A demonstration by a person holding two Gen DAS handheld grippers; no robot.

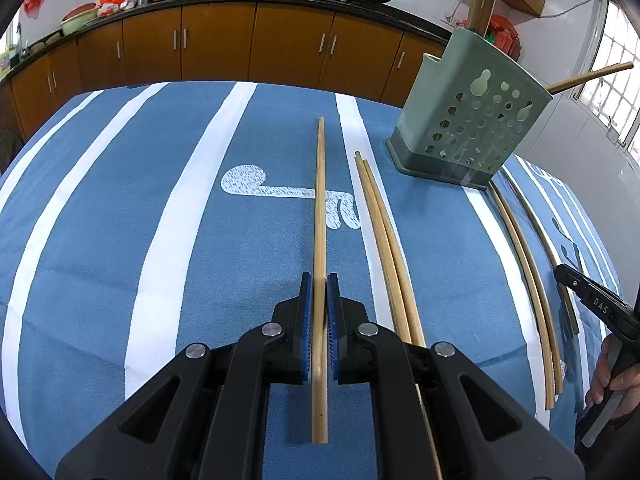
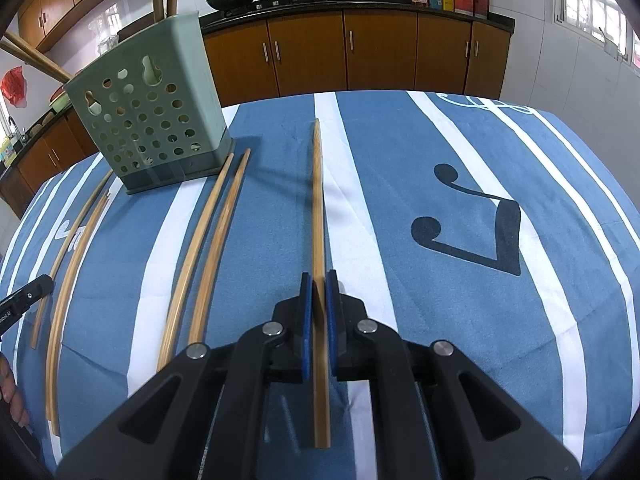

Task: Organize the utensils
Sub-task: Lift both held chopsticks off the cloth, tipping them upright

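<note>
Each claw — left (image 1: 319,284), right (image 2: 319,280) — clamps one chopstick above open cloth (image 2: 440,320).

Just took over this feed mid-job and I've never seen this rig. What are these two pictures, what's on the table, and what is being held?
There is no robot arm: a person holds a two-finger tool in each hand, with a camera on each looking along its fingers. The left view shows the left gripper shut on one chopstick; the right view shows the right gripper shut on another chopstick. More loose chopsticks lie on the blue striped tablecloth, beside a green perforated holder that already has some chopsticks standing in it.
</note>
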